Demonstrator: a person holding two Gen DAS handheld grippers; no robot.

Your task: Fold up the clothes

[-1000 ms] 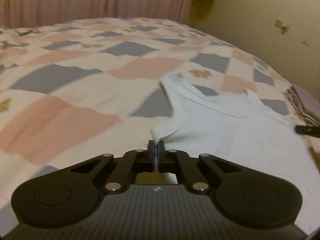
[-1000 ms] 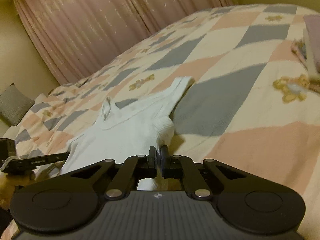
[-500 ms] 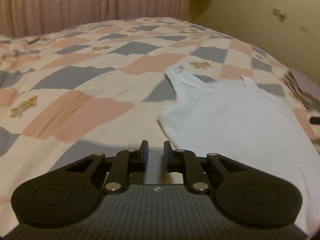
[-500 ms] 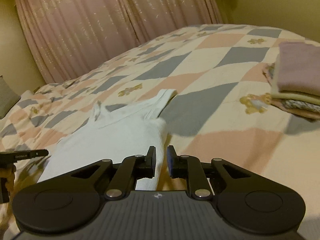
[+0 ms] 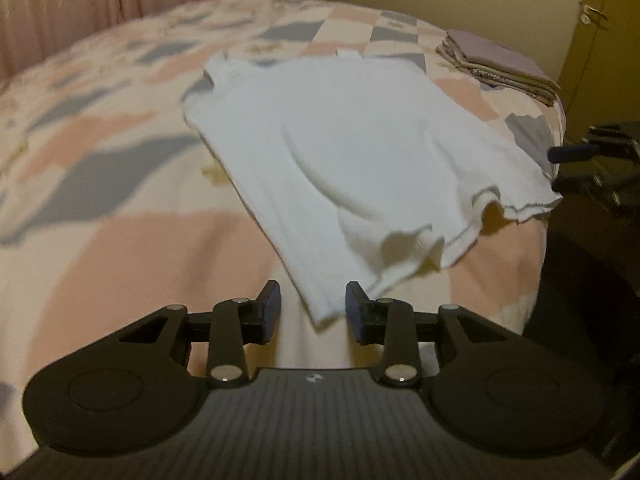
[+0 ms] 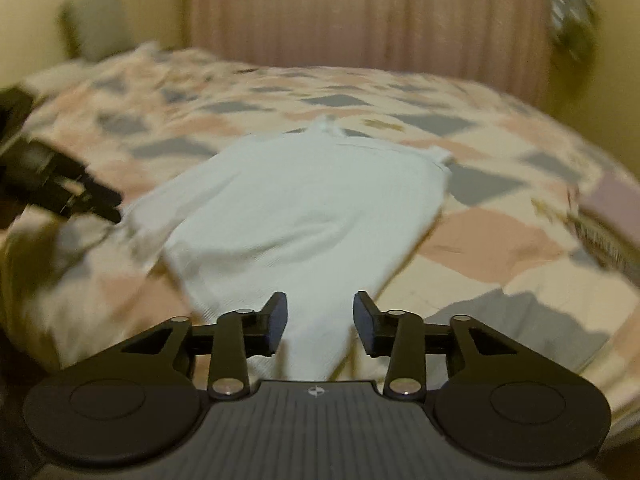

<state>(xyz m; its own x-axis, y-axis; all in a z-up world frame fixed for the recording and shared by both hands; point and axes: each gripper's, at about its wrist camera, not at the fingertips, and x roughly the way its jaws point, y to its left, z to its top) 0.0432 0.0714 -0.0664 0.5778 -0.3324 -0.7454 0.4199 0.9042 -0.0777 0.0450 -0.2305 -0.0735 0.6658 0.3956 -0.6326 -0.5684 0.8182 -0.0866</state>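
A white tank top (image 5: 352, 152) lies flat on the patchwork bedspread (image 5: 120, 240), straps far, rumpled hem near the bed's edge. My left gripper (image 5: 313, 307) is open, its jaws on either side of the garment's near bottom corner without closing on it. In the right wrist view the tank top (image 6: 304, 208) spreads ahead, and my right gripper (image 6: 320, 320) is open with the near corner of the cloth between its jaws. The right gripper (image 5: 584, 160) shows at the right edge of the left view; the left gripper (image 6: 60, 188) shows blurred at the left of the right view.
A stack of folded clothes (image 5: 496, 64) sits at the bed's far right corner; it also shows in the right wrist view (image 6: 612, 208). Pink curtains (image 6: 360, 12) hang behind the bed. A grey pillow (image 6: 96, 24) lies at the far left. The bed edge drops off at the right (image 5: 552, 184).
Both grippers let go of the shoulder parts, opened wide, and moved back down to the garment's hem corners. The tank top now lies spread flat.
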